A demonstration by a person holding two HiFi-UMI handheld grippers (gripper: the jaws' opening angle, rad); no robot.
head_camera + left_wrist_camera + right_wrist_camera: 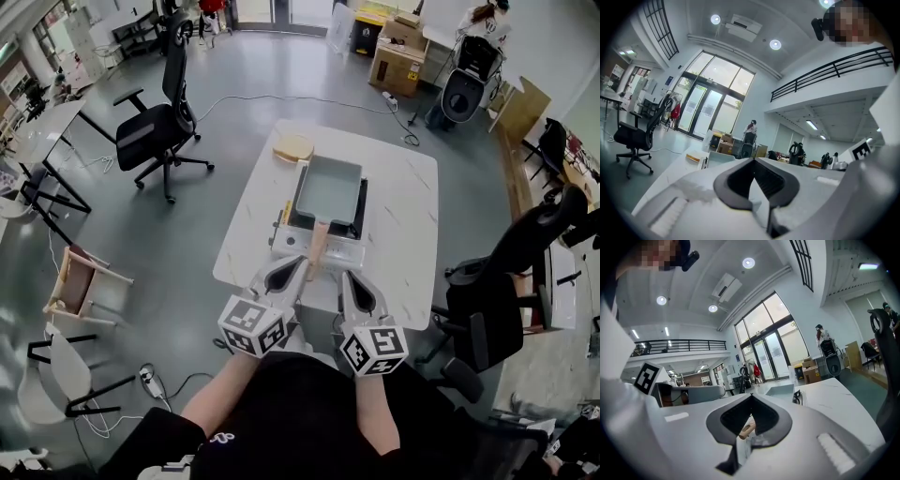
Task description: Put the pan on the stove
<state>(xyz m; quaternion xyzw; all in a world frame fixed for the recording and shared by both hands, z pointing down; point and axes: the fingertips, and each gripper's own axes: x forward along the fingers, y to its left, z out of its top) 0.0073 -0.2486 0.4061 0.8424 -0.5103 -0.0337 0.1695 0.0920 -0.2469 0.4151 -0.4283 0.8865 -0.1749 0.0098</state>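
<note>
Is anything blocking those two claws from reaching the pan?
Nothing visible does. The pan sits on the stove, its handle pointing between the left gripper and right gripper.

Both grippers are held low, close in front of the torso, side by side, near each other but apart.

Left gripper (pixel 296 265): nose points forward, angled slightly inward toward the right one. Its marker cube (pixel 251 325) sits at the rear, nearest the body. Jaws closed, tips meeting.

Right gripper (pixel 344 275): nose points forward, angled slightly inward toward the left one. Its marker cube (pixel 373 349) sits at the rear. Jaws closed, tips together.

Left forearm (pixel 217 392) and right forearm (pixel 371 405) are bare, with elbows bent and drawn back against the body.
</note>
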